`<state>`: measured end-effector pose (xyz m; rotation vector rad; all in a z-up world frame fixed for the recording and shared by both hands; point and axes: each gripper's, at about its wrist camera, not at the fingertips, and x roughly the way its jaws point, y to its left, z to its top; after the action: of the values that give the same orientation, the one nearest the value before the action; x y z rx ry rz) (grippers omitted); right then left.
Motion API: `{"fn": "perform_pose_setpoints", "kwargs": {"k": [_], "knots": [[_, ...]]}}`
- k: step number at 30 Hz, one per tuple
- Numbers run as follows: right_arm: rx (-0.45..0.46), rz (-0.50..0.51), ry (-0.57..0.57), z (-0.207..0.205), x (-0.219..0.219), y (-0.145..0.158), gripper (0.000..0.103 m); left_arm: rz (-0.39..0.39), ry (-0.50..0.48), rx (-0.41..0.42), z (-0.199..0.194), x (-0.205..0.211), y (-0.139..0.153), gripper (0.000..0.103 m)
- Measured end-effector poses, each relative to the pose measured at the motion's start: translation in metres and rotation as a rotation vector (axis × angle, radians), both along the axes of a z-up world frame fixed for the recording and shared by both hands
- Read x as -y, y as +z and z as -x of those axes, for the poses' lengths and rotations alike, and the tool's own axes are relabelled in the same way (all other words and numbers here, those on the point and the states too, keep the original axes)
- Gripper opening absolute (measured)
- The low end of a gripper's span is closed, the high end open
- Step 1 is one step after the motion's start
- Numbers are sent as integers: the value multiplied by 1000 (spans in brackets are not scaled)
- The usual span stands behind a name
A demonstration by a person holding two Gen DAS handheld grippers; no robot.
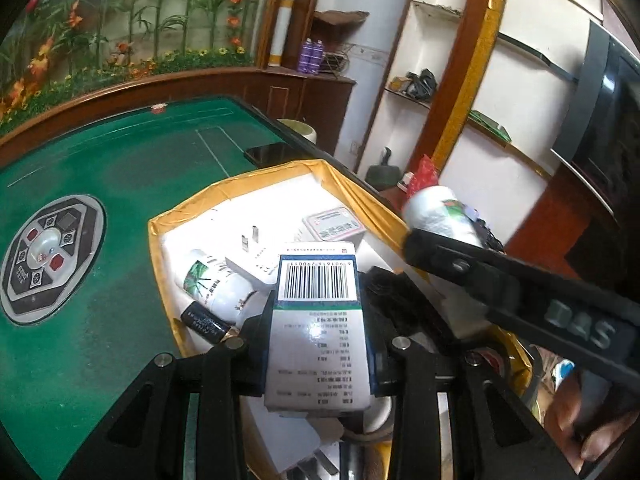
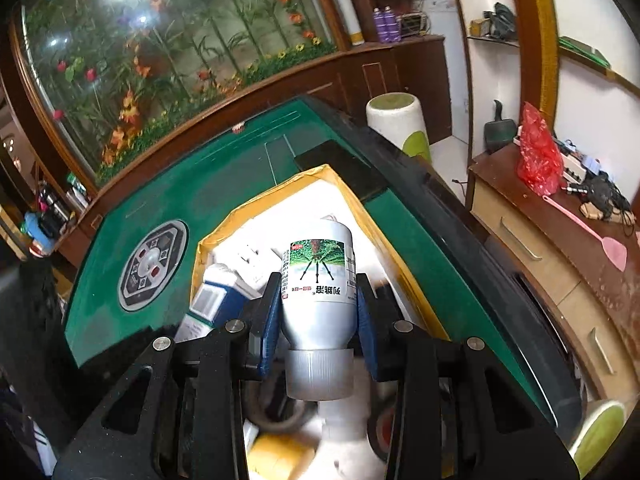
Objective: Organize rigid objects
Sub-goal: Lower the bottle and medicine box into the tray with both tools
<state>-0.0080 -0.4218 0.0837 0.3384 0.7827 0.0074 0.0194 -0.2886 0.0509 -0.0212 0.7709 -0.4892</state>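
Gripping a white-and-blue barcoded carton, the left gripper has its jaws closed on the carton's sides, above the yellow-rimmed box. Ahead of those jaws, inside the box: a second white bottle, a white plug adapter, a dark battery, a flat packet. The right gripper has its jaws clamped on a white bottle, cap toward the camera. Below them lies the same box, contents crowded. Green table beyond; a dark phone lies past the box's far corner.
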Motion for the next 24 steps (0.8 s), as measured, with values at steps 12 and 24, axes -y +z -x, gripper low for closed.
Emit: {"fn": "perform_pose_setpoints", "kwargs": {"k": [12,24], "knots": [[-92,10,50,-50,-11,-23,34,-50,-11,28,2,6,-5,35],[-118,25,67,-66,-16,-31,34,-78,-9,13,-3,13,-11,35]]}}
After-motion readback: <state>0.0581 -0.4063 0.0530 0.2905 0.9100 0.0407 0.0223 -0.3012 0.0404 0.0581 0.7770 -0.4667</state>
